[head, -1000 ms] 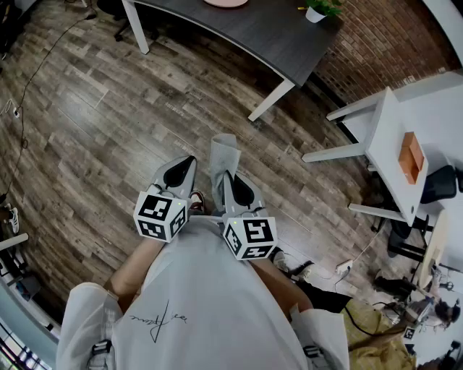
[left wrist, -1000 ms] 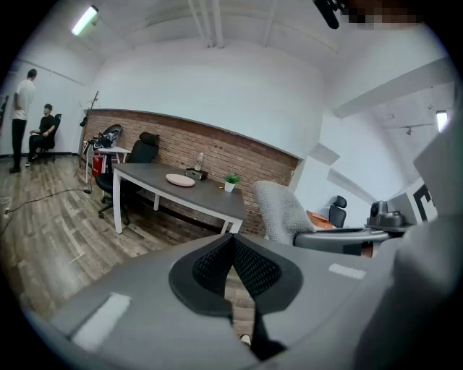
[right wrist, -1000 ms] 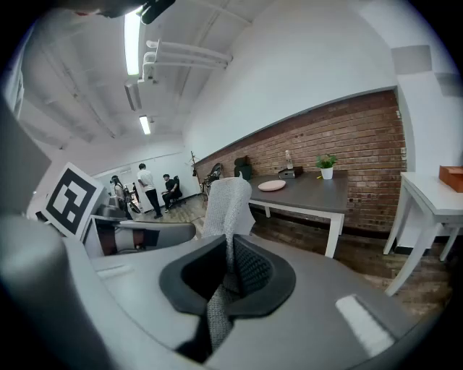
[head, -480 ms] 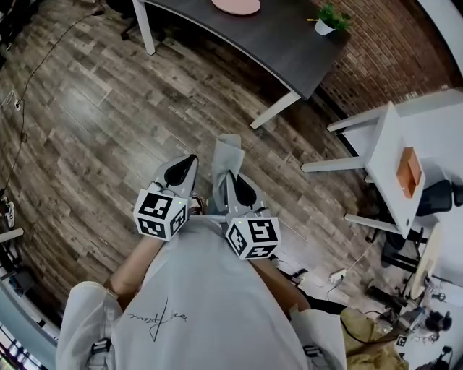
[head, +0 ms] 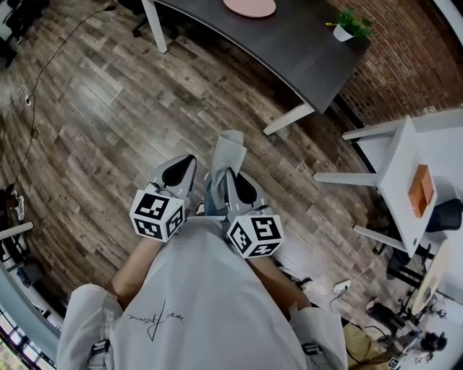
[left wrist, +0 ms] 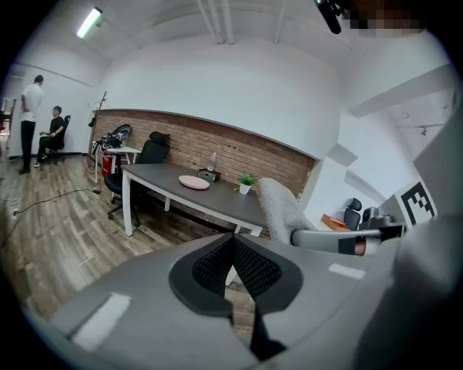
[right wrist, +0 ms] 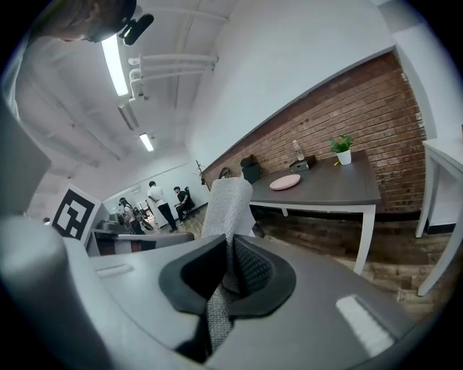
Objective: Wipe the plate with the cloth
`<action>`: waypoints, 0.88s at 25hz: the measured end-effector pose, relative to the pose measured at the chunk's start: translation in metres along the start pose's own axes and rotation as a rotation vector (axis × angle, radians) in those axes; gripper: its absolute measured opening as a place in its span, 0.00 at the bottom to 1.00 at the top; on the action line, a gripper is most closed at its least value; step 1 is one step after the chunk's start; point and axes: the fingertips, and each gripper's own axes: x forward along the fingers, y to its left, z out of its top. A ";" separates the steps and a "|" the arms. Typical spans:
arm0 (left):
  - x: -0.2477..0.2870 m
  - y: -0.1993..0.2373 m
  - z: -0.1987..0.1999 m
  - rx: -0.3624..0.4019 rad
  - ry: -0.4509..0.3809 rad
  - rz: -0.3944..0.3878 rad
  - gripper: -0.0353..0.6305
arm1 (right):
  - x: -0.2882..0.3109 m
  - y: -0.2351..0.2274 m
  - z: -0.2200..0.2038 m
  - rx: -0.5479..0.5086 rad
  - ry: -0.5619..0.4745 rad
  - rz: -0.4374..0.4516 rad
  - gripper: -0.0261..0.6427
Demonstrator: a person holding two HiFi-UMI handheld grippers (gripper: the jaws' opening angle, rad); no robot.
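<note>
A pink plate [head: 249, 7] lies on the dark table [head: 304, 50] ahead, at the top edge of the head view; it also shows as the plate [left wrist: 194, 183] in the left gripper view and the plate [right wrist: 285, 182] in the right gripper view. My right gripper [head: 230, 177] is shut on a grey cloth [head: 226, 153], which sticks up past its tips. In the right gripper view the cloth [right wrist: 226, 209] runs between the pads. My left gripper [head: 188, 162] is shut with nothing in it, close beside the right one. Both are held in front of my body, well short of the table.
A small potted plant [head: 351, 25] stands on the table's right end. A white desk [head: 401, 155] with an orange box [head: 419, 189] is at the right. Wood floor lies between me and the table. People [left wrist: 32, 123] stand far off at the left.
The table and the plate have slid lower and further into the head view as I move toward them. Both grippers keep the same pose, the cloth still in the right one.
</note>
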 end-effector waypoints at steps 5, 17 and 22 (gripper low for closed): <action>0.041 0.027 0.038 0.019 0.016 0.029 0.06 | 0.050 -0.022 0.040 0.075 -0.032 0.046 0.06; 0.152 0.072 0.113 0.006 0.033 0.061 0.06 | 0.154 -0.091 0.109 0.119 0.004 0.071 0.06; 0.192 0.081 0.137 0.012 0.022 0.066 0.06 | 0.184 -0.118 0.128 0.108 0.025 0.092 0.06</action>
